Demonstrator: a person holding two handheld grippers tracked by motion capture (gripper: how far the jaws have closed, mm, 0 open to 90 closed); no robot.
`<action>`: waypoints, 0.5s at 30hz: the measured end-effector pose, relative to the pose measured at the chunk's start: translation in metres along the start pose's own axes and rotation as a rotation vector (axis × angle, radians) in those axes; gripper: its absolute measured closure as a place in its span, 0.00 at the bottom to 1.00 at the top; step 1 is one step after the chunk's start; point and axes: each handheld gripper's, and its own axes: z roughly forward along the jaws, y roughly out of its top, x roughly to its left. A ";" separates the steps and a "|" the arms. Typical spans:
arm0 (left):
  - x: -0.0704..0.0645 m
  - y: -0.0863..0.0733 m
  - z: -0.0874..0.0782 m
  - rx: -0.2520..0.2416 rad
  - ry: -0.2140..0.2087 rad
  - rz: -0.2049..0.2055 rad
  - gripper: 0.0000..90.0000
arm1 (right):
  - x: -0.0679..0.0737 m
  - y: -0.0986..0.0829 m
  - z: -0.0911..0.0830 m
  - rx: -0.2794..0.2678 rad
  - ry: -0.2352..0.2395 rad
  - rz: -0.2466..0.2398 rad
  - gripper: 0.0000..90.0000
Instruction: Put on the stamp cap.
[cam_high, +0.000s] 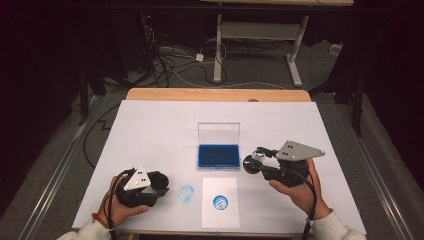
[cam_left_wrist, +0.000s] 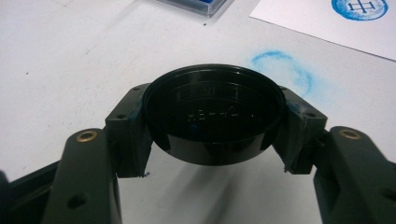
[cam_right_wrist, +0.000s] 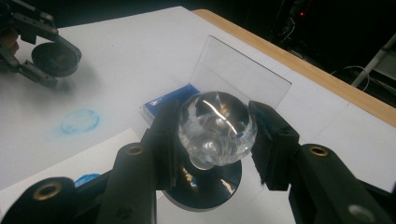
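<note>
the stamping looks done: a blue round imprint (cam_high: 220, 202) is already on the white paper sheet (cam_high: 220, 187). the right gripper (cam_high: 256, 161) pinches the stamp (cam_right_wrist: 215, 128) by its clear knob, near the open blue ink pad (cam_high: 218, 155). the left gripper (cam_high: 161, 184) clamps the black stamp cap (cam_left_wrist: 214, 112). capping the stamp seems left, and closing the pad.

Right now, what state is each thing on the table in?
Ink pad case: lid open, upright.
Stamp: held by its clear knob in right gripper.
Black cap: clamped in left gripper.
Paper: flat, stamped blue.
Table: blue ink smudge.
</note>
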 end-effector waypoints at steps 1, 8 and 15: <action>0.000 0.002 0.001 -0.003 -0.004 0.003 0.41 | 0.000 0.000 -0.001 -0.001 -0.001 0.000 0.63; -0.001 0.014 0.005 -0.027 -0.045 0.008 0.41 | 0.000 0.003 -0.006 -0.026 -0.009 0.017 0.63; -0.008 0.030 0.020 -0.033 -0.109 0.043 0.41 | 0.004 0.013 -0.002 -0.053 0.012 0.016 0.63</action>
